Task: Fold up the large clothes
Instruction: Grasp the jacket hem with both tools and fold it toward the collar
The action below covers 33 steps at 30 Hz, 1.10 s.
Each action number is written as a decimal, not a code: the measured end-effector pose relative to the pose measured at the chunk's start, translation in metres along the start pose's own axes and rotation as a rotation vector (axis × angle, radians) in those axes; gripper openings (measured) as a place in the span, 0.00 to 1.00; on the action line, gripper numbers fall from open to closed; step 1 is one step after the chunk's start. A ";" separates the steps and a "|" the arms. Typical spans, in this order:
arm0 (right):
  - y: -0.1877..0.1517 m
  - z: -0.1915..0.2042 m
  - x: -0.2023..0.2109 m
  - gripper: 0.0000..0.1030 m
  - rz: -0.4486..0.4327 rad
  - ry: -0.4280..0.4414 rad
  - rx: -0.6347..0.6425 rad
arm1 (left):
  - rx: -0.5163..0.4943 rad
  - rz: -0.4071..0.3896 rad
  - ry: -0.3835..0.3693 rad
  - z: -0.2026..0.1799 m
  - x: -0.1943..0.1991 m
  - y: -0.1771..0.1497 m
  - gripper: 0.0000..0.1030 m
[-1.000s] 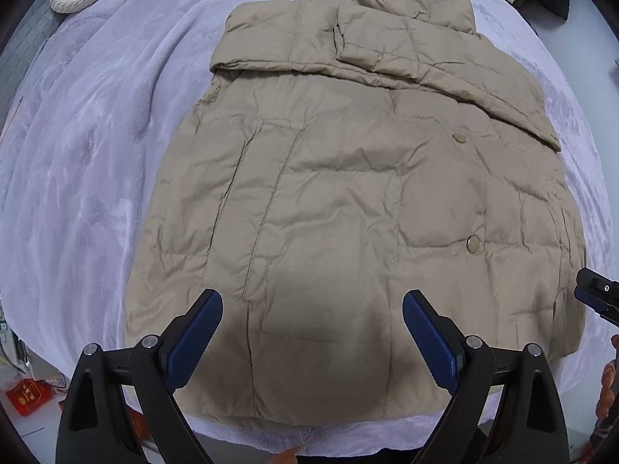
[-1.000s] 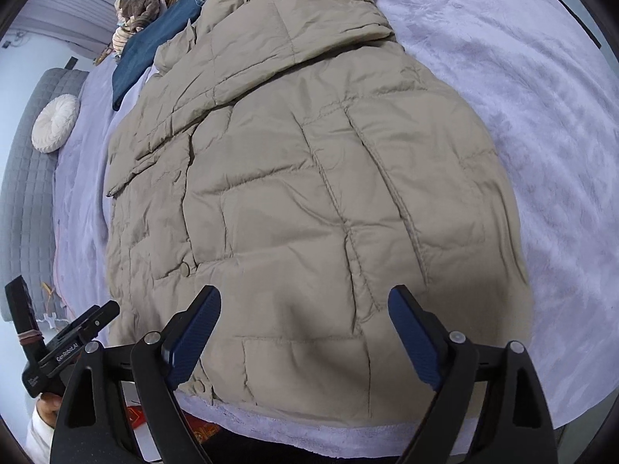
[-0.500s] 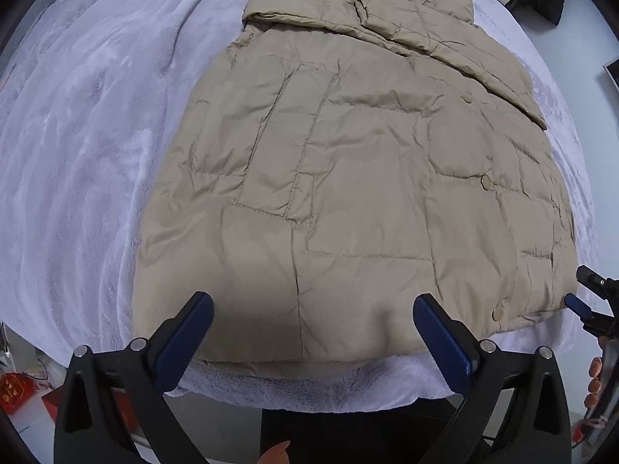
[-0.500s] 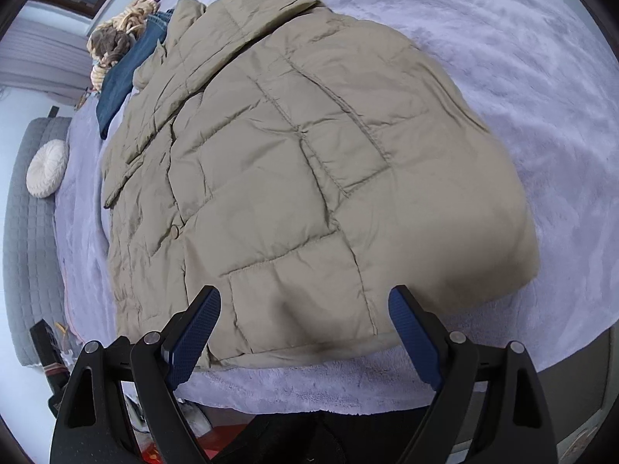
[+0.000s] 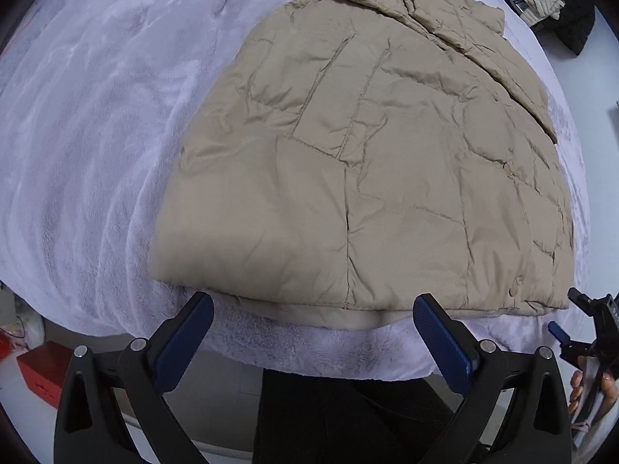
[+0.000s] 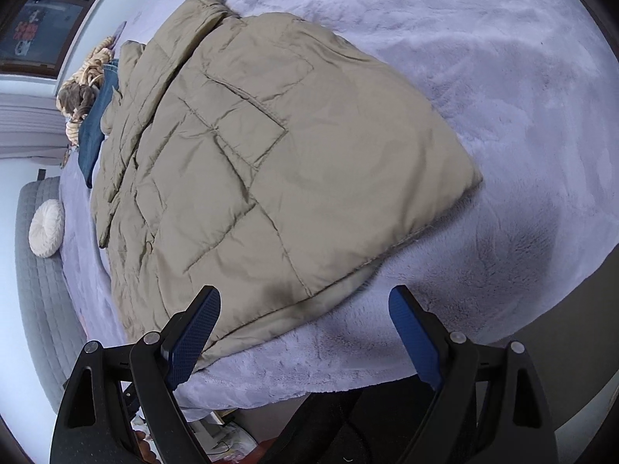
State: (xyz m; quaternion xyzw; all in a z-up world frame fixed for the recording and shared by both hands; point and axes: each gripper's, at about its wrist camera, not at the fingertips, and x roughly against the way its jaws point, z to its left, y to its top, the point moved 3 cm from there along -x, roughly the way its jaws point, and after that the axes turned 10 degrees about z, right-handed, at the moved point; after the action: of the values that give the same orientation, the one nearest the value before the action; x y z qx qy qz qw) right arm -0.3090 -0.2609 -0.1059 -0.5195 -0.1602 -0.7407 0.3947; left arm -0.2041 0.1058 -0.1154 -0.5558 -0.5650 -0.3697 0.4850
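A beige quilted puffer jacket point(image 5: 367, 162) lies flat on a lavender plush blanket point(image 5: 96, 135), its hem toward me and its sleeves folded across the chest. My left gripper point(image 5: 313, 309) hangs open just in front of the hem near the bed's edge, nothing between its blue pads point(image 5: 185, 336). In the right wrist view the same jacket point(image 6: 271, 178) fills the middle. My right gripper point(image 6: 305, 309) is open over the hem's near corner and the blanket point(image 6: 522, 96), holding nothing. The right gripper's tip also shows in the left wrist view point(image 5: 592, 324), held by a hand.
Folded blue jeans point(image 6: 94, 135) and a braided basket-like object point(image 6: 83, 89) lie beyond the collar. A white round cushion point(image 6: 46, 228) rests against a grey quilted headboard point(image 6: 35, 290). Dark clothes point(image 5: 557, 4) are piled far right. A red box point(image 5: 42, 371) sits on the floor.
Both grippers drew back from over the jacket's lower body to its hem at the bed's edge. The right view rolled. The left jaws spread slightly wider.
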 end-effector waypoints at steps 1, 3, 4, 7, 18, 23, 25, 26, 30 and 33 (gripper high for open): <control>0.001 -0.004 -0.002 0.88 0.008 0.008 -0.018 | 0.013 0.006 -0.021 0.001 -0.002 -0.002 1.00; 0.004 -0.011 -0.004 0.88 0.008 0.035 -0.047 | 0.047 0.020 -0.063 0.003 -0.008 -0.005 1.00; 0.006 -0.014 -0.006 0.88 0.007 0.040 -0.060 | 0.066 0.021 -0.086 0.005 -0.009 -0.007 1.00; 0.011 -0.022 -0.015 0.88 0.020 0.075 -0.103 | 0.110 0.017 -0.158 0.009 -0.012 -0.010 1.00; 0.024 -0.005 -0.041 1.00 0.047 0.293 -0.155 | 0.223 0.011 -0.323 0.029 -0.028 0.002 1.00; 0.027 -0.005 -0.046 1.00 0.066 0.315 -0.178 | 0.268 -0.057 -0.413 0.031 -0.021 0.020 1.00; 0.029 -0.004 -0.046 1.00 0.067 0.335 -0.180 | 0.255 -0.081 -0.412 0.027 -0.017 0.026 0.93; 0.030 -0.005 -0.045 1.00 0.067 0.349 -0.180 | 0.243 -0.087 -0.406 0.024 -0.017 0.030 0.86; 0.029 -0.002 -0.040 0.96 0.057 0.405 -0.190 | 0.171 -0.075 -0.341 0.015 -0.017 0.039 0.15; 0.028 -0.002 -0.039 0.49 0.067 0.412 -0.212 | 0.127 -0.118 -0.339 0.016 -0.001 0.040 0.12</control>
State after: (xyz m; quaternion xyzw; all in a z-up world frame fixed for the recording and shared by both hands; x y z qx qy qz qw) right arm -0.2829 -0.2638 -0.1466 -0.4010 0.0197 -0.8303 0.3865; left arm -0.1671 0.1252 -0.1249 -0.5441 -0.6925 -0.2621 0.3946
